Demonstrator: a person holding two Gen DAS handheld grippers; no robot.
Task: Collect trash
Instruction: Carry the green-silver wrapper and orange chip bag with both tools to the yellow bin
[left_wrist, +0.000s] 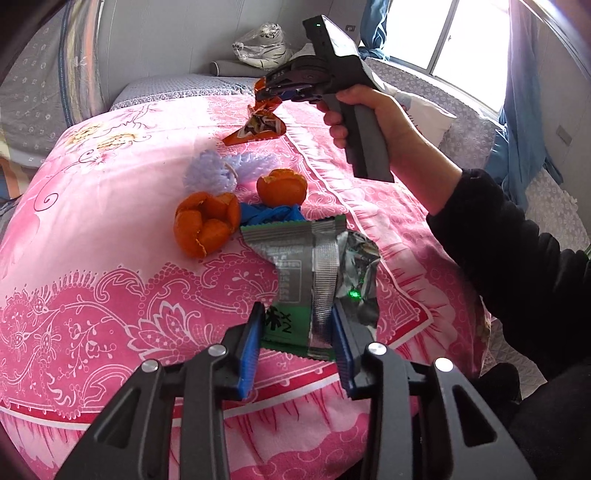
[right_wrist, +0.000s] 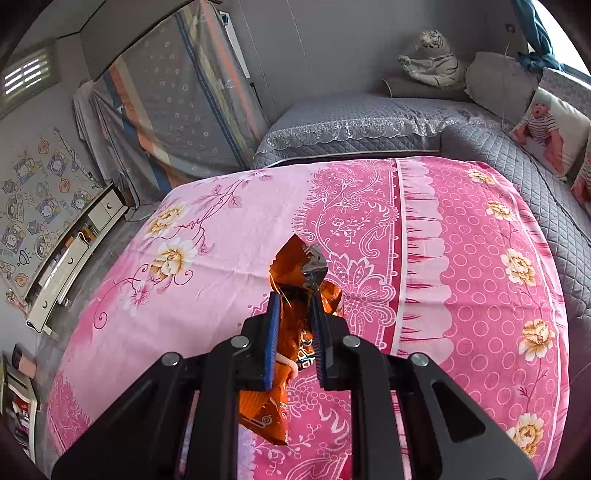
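Nearest the left wrist camera, the left tool (left_wrist: 295, 332) pinched the lower part of a green-and-silver foil wrapper (left_wrist: 314, 273) between its blue pads (left_wrist: 248, 354), the wrapper standing up from the jaws above the pink floral bedspread (left_wrist: 110, 295). Just beyond the wrapper lay a crumpled blue glove (left_wrist: 271, 215). To the left of the wrapper, slightly farther, sat an opened tangerine peel (left_wrist: 205, 225), and a second peel (left_wrist: 282, 186) rested behind the glove. Beyond the peels lay a pale lilac foam fruit net (left_wrist: 221, 170). Farther still from the wrapper, the right tool (left_wrist: 266, 88), gripped by a hand (left_wrist: 364, 110), was pressed on the top of an orange snack bag (left_wrist: 258, 129), whose lower part hung close to the bedspread; whether it touched could not be told. In the right wrist view the right tool (right_wrist: 295, 314) clamped the same bag (right_wrist: 291, 332) across its crumpled middle.

Both wrappers appeared light, thin and crinkly, likely slippery on their foil faces; a pinch across a folded or bunched section would hold best. The peels looked soft and fragile, probably best taken by a curled edge.
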